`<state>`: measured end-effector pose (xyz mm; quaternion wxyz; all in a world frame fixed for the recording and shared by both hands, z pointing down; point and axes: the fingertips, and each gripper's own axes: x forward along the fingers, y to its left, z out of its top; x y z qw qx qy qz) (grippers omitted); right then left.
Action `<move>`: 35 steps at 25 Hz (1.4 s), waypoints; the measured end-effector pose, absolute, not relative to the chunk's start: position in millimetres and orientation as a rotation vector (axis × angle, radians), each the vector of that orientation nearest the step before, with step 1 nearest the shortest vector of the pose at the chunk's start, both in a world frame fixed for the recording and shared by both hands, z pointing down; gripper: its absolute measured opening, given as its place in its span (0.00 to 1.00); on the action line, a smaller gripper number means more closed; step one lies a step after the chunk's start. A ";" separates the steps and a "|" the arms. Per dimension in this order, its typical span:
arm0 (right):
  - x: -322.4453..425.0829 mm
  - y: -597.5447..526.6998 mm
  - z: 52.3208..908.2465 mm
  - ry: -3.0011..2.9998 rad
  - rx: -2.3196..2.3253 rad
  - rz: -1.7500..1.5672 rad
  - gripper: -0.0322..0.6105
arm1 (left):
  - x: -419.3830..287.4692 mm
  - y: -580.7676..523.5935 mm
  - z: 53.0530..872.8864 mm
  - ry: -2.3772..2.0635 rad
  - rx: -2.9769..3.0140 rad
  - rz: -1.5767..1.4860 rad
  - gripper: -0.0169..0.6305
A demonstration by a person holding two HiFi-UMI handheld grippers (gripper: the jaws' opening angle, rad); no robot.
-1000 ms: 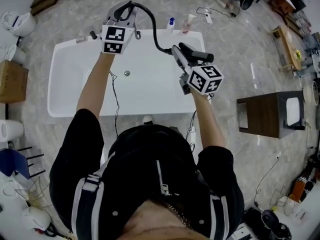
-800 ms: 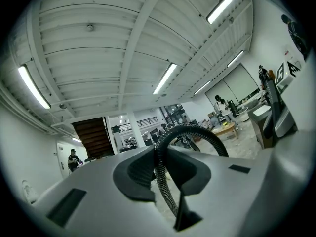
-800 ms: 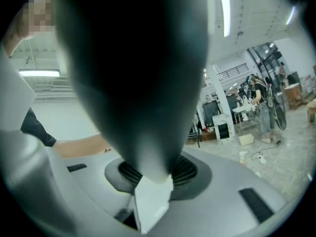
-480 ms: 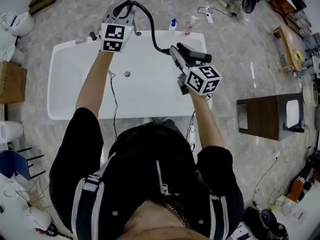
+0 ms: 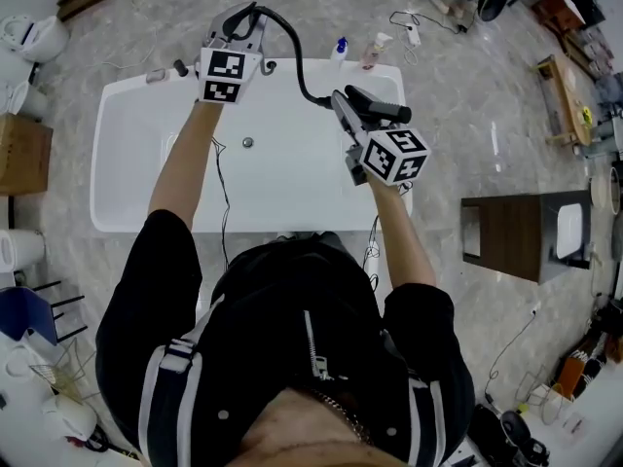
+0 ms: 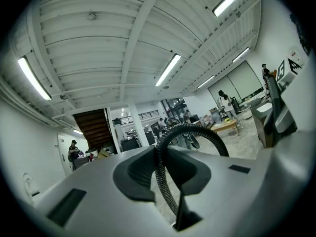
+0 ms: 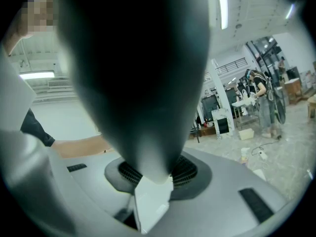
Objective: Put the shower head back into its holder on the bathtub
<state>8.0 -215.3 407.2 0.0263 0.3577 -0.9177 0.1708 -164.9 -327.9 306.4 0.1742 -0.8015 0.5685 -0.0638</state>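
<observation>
Shower head (image 5: pixel 378 110), pinched in the right claw (image 5: pixel 343 107), blocks most of that claw's view. Left claw (image 5: pixel 238 22) squeezes the hose (image 5: pixel 292 47), both arms out over the bathtub (image 5: pixel 105 154).

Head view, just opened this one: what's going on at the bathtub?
A person stands at the white bathtub with a gripper in each hand. The left gripper is shut on the black hose near the tub's far rim. The right gripper is shut on the shower head, held over the tub's right side, not yet put back.
</observation>
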 end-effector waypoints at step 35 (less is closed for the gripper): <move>22.1 -261.5 445.4 -2.773 1.082 0.605 0.25 | -161.5 -380.6 389.4 1.688 -2.363 -0.297 0.14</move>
